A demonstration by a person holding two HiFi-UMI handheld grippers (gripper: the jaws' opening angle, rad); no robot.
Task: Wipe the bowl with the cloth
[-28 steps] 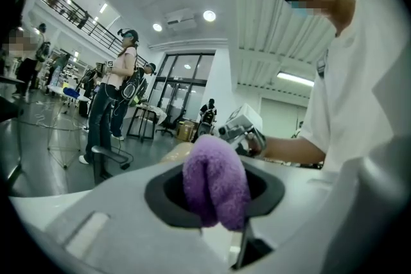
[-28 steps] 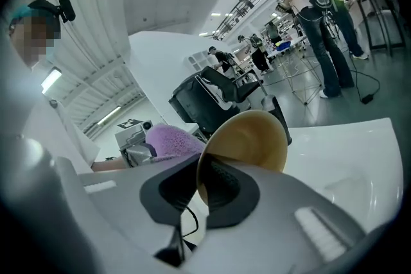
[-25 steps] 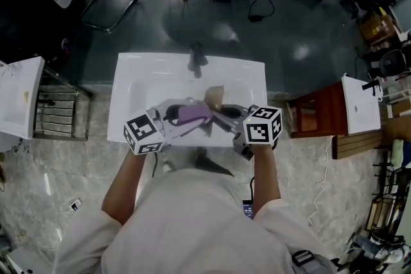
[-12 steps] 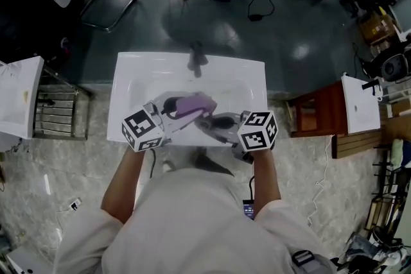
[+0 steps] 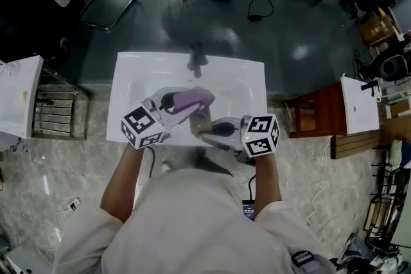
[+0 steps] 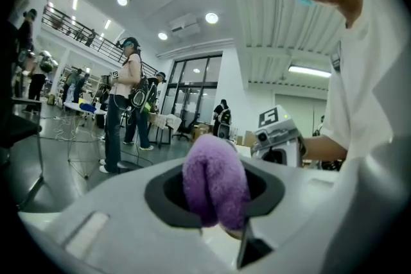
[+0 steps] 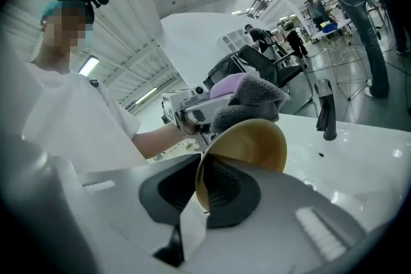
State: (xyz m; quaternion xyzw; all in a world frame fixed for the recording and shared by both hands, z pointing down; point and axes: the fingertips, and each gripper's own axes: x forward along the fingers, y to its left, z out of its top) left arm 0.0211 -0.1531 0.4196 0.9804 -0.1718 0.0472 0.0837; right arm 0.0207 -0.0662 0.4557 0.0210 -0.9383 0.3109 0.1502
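My left gripper (image 5: 182, 107) is shut on a purple cloth (image 5: 191, 99), which bulges between its jaws in the left gripper view (image 6: 214, 181). A tan bowl (image 5: 200, 120) hangs tilted on edge above the white sink (image 5: 128, 83). My right gripper (image 5: 207, 129) is shut on its rim, and its jaws have just been opening a little with the rim still between them. In the right gripper view the cloth (image 7: 249, 98) lies against the upper edge of the bowl (image 7: 252, 143).
A dark faucet (image 5: 196, 59) stands at the sink's far edge, also showing in the right gripper view (image 7: 326, 110). A red-brown stand (image 5: 319, 113) is right of the sink and a wire rack (image 5: 58, 113) left of it. People stand beyond.
The right gripper has drawn the bowl nearer to me and to the left, tilting it. The cloth has stayed over the basin and now meets the bowl's top edge.
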